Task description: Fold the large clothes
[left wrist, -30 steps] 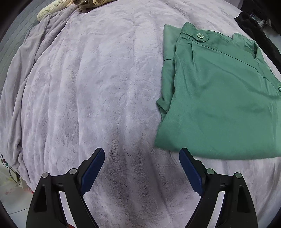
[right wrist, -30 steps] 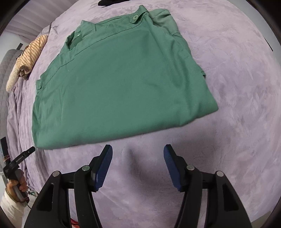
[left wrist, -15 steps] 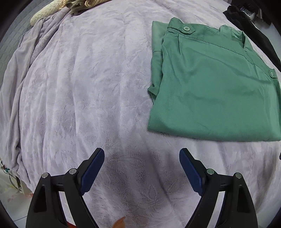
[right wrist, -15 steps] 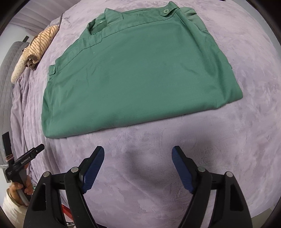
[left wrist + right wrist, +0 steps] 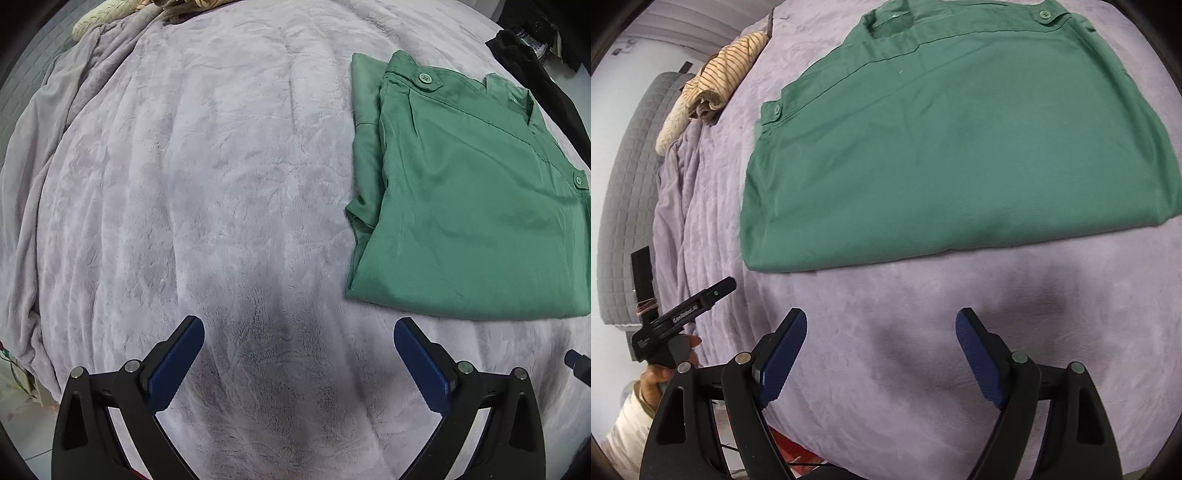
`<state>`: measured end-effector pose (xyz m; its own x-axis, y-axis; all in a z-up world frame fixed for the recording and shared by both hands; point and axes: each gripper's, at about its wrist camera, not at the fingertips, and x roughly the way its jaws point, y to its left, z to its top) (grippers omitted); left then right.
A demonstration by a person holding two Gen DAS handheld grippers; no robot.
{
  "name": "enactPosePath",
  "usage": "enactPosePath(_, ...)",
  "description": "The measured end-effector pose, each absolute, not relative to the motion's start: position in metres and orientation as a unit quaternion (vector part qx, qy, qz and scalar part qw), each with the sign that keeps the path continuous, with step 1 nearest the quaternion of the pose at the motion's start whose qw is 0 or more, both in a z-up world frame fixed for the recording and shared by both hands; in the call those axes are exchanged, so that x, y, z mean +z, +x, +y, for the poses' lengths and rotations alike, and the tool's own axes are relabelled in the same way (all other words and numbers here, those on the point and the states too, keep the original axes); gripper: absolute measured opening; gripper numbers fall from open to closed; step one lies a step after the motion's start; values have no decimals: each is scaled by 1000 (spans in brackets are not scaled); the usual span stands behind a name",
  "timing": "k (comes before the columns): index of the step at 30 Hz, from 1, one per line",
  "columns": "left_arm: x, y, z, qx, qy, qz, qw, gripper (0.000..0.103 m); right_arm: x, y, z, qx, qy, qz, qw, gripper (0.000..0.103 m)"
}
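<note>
A green shirt [image 5: 461,206] lies folded flat on the lilac plush blanket [image 5: 221,184], at the right in the left wrist view. In the right wrist view the green shirt [image 5: 953,147] fills the upper middle, collar at the far side. My left gripper [image 5: 299,332] hangs over bare blanket left of the shirt's near corner, its jaws opening with nothing between them. My right gripper [image 5: 881,325] stands over blanket just in front of the shirt's near folded edge, jaws opening and holding nothing. The left gripper's body [image 5: 683,314] shows at the left of the right wrist view, in a hand [image 5: 661,373].
A striped beige garment [image 5: 724,74] lies bunched at the blanket's far left corner, by a grey quilted headboard [image 5: 628,184]. Dark clothing [image 5: 535,66] lies at the bed's far right edge. The blanket drops off at the left edge [image 5: 22,295] toward the floor.
Both grippers' jaws have spread wider. The right gripper has moved left along the shirt's near edge, so the shirt now sits further right in its view. The left gripper has shifted slightly.
</note>
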<state>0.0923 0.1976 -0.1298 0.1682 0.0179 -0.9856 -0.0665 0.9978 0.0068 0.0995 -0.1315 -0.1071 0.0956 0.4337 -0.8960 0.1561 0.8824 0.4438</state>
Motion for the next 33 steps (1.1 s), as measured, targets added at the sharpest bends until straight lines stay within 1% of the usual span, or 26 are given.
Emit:
enactPosePath(9,-131,101,196,15,-10,637,770,103,-118,101,-112,107,277,663,687,85)
enactPosePath(12,-134,105,200,5,-24,639,769,103,-121,104,-109,108,294,663,680,85)
enactPosePath(17,-136,130,202,0,-56,627,777,103,-130,108,-98,103,298,692,650,85)
enactPosePath(20,-152,147,199,11,-41,622,782,103,-135,108,-95,103,304,693,646,85)
enactPosePath(23,-178,157,204,13,-33,642,766,103,-139,109,-93,99,296,698,644,85)
enactPosePath(25,-186,156,211,24,-23,648,761,103,-141,109,-94,97,297,699,643,85)
enactPosePath(29,-182,150,230,26,-37,655,754,103,-144,109,-96,92,304,700,639,85)
enactPosePath(33,-169,152,233,15,-41,646,762,103,-152,110,-99,81,321,704,629,85)
